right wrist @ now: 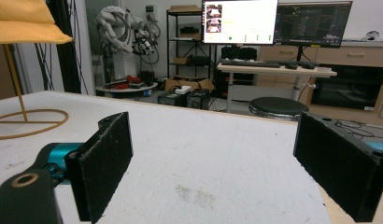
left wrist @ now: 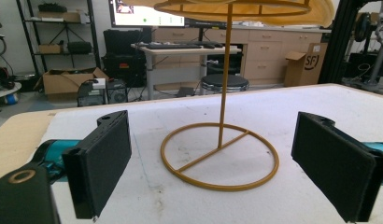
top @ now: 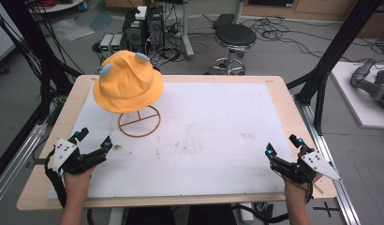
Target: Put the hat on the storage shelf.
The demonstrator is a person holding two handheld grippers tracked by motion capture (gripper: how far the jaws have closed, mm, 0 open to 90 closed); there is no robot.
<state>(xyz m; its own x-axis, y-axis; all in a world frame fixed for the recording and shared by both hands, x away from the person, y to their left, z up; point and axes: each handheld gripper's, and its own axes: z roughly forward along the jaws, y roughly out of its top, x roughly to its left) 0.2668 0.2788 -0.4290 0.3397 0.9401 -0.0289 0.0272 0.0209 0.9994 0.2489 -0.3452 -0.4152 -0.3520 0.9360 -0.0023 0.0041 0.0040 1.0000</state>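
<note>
A: Nearest the camera are the person's forearms, each hand carrying a hand-held gripper. The left hand-held gripper sits at the near left of the worktop, its jaws spread wide and nothing between them. The right hand-held gripper rests at the near right edge, likewise released and empty.

B: And the thing they are after?

A: The yellow hat hangs on a wire stand at the far left of the worktop. The stand's thin post rises from a ring base, and the hat's brim droops over the top. In the left gripper view the ring base lies straight ahead between the open pads, the brim just at the upper edge.

B: So which step is this?

A: It looks like the very start: both grippers are apart from the hat, the left one near and aimed at it, the right one well away. The next move probably calls for the left gripper to rise toward the brim, close on the fabric, and lift upward so the hat clears the stand's top.

B: Anything in the way?

A: The worktop between is bare, only scuffed. The risk, in my judgement, is the light stand tipping or dragging along if the hat is pulled sideways. A stool and cables on the floor lie beyond the far edge, out of reach.
</note>
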